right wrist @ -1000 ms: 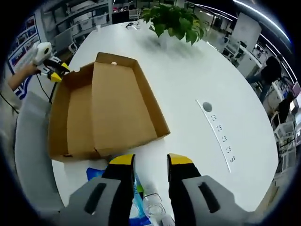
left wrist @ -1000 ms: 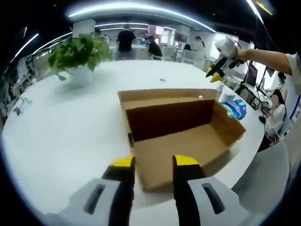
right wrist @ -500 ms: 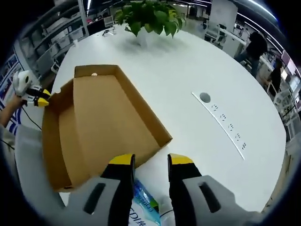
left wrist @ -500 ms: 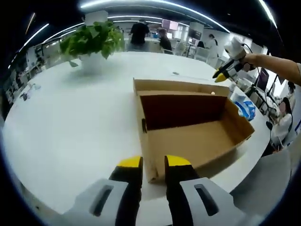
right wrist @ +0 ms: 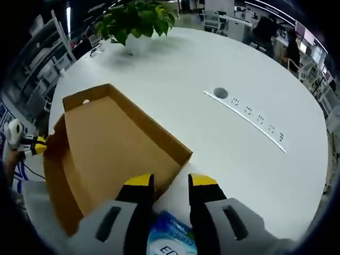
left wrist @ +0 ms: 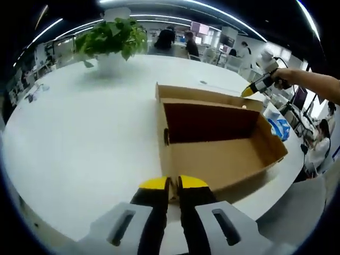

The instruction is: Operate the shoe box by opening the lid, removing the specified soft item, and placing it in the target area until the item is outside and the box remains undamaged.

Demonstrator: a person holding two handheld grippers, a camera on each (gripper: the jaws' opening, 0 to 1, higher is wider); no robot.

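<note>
A: Where does the shoe box (left wrist: 218, 141) sit, and how would it take a grip?

B: It lies open on the white table (left wrist: 74, 133), filling the centre and right of the left gripper view and the centre left of the right gripper view. Thin corrugated card, so I'd judge it light and stiff along the walls but easy to crease at corners. Pinch a wall edge gently; don't twist.

A: And the soft item?

B: A blue-and-white soft packet (right wrist: 172, 241), outside the box, at the bottom centre of the right gripper view just under the right claw (right wrist: 170, 183); it also shows at the right edge of the left gripper view. Probably limp and a bit slick, best pinched across its middle.

A: The claws?

B: The left claw (left wrist: 173, 185) has its jaws nearly together at the box's near wall edge; whether it truly bites the card, I cannot tell. The right claw is parted, holding nothing, above the packet.

A: What differs from a second ago?

B: The left jaws were clearly apart and have since narrowed. The right view has swung, so the box's inside now lies beneath it.
</note>
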